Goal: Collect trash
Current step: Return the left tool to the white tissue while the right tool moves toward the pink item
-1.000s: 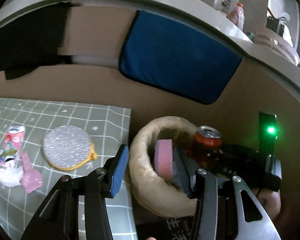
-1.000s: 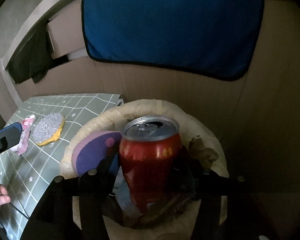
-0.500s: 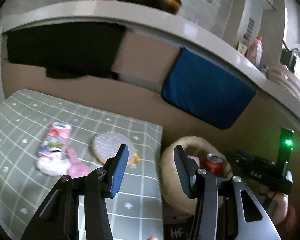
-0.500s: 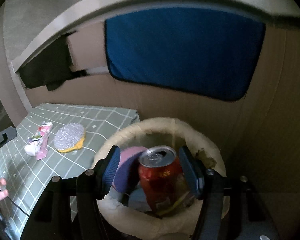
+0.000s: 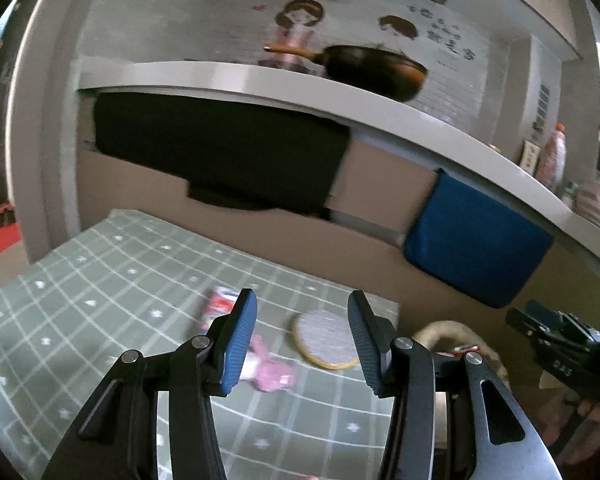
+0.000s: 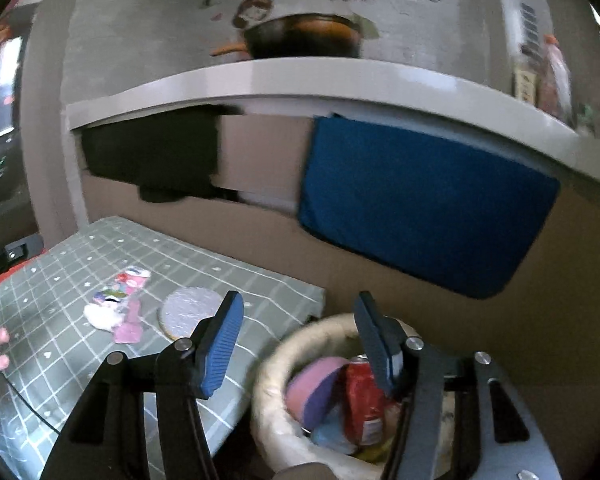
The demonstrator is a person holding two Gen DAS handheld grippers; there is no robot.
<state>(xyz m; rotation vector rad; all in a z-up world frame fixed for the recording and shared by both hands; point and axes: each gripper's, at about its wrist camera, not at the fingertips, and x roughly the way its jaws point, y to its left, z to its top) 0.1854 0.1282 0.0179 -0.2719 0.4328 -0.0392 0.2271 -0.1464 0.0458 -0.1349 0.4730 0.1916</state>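
Both the left gripper (image 5: 302,330) and right gripper (image 6: 298,338) are wide and empty, the right's jaws closing a bit. The leftover wrapper (image 6: 122,286) and tissue wad (image 6: 100,316) sit at left of the frame on the checked cloth (image 6: 60,272), beside the trash basket (image 6: 268,392). Looks light, soft, crinkly stuff, so I'd pinch it mid-body.

We face a grey wall (image 6: 148,40) with cartoon figures (image 5: 300,16) painted on it. A pale counter (image 6: 300,76) runs across, carrying a dark pan (image 6: 304,38) (its handle orange). Below, a blue cloth (image 6: 420,204) and a black cloth (image 5: 220,152) hang against brown cabinet fronts (image 6: 264,148). A green checked tablecloth (image 5: 100,300) covers the table in front.
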